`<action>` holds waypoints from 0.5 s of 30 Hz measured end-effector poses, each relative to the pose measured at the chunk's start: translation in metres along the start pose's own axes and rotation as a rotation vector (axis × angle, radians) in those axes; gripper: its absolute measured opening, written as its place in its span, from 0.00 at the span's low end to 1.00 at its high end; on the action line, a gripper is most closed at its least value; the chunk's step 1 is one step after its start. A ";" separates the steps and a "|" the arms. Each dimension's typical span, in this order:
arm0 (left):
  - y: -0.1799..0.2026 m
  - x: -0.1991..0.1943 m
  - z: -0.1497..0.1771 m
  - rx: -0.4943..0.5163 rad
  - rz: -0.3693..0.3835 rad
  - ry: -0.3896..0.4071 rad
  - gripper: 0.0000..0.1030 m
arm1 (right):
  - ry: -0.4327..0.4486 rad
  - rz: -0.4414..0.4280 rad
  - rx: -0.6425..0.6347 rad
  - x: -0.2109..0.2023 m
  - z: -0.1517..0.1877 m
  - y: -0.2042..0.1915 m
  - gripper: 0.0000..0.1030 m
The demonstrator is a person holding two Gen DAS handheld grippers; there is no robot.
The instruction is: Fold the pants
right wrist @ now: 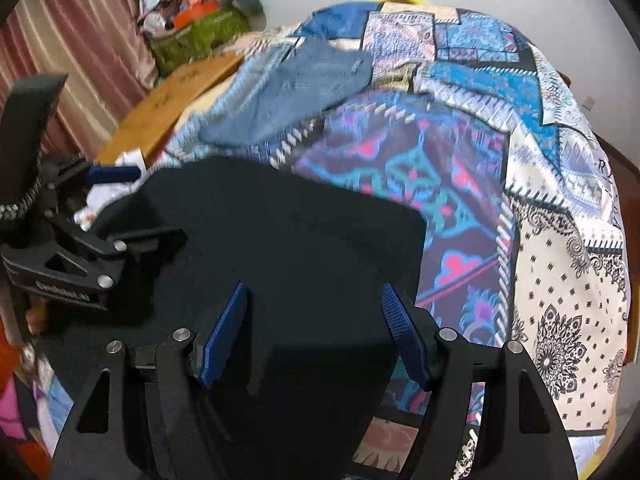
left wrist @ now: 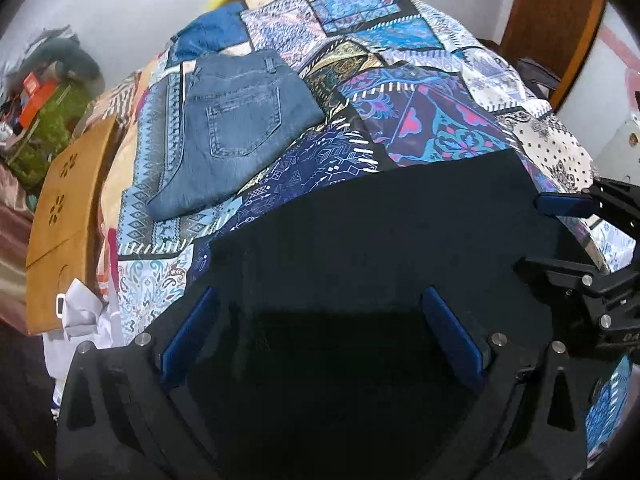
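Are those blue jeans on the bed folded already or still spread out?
Folded. The blue jeans lie as a compact bundle on the patterned bedspread, back pocket up, with no legs stretched out.

My left tongs (left wrist: 324, 334) have matte black frames shaped like two broad wedges, each with a triangular cut-out. Round silver pins (left wrist: 499, 338) sit at the joints, two on each side. The fingers (left wrist: 452, 338) are flat blue strips, smooth on their inner faces. My right tongs (right wrist: 314, 334) are built the same: black wedges, silver pins, but their blue pads (right wrist: 404, 336) show a fine ribbed texture. Seen from the right tongs, the left tongs' black side bar carries white lettering too blurred to read, and a dark handle rises above it.
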State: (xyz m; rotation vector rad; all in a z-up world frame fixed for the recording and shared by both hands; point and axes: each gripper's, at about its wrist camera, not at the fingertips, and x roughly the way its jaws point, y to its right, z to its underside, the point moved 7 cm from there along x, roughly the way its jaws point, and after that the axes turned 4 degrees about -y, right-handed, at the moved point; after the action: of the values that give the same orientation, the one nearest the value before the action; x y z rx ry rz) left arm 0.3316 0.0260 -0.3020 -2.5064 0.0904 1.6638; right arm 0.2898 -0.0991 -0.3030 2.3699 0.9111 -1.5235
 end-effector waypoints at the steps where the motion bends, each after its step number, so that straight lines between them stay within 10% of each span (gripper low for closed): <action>1: 0.000 -0.002 0.001 0.010 -0.006 0.003 0.99 | 0.000 0.003 -0.004 -0.002 0.003 0.000 0.64; 15: -0.006 -0.031 0.043 0.009 -0.102 0.056 1.00 | 0.019 -0.002 0.119 -0.030 0.049 0.005 0.67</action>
State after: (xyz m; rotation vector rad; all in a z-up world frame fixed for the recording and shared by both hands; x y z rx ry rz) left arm 0.2815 0.0378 -0.2896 -2.5056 -0.0238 1.5518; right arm 0.2466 -0.1381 -0.3000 2.4694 0.8498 -1.6008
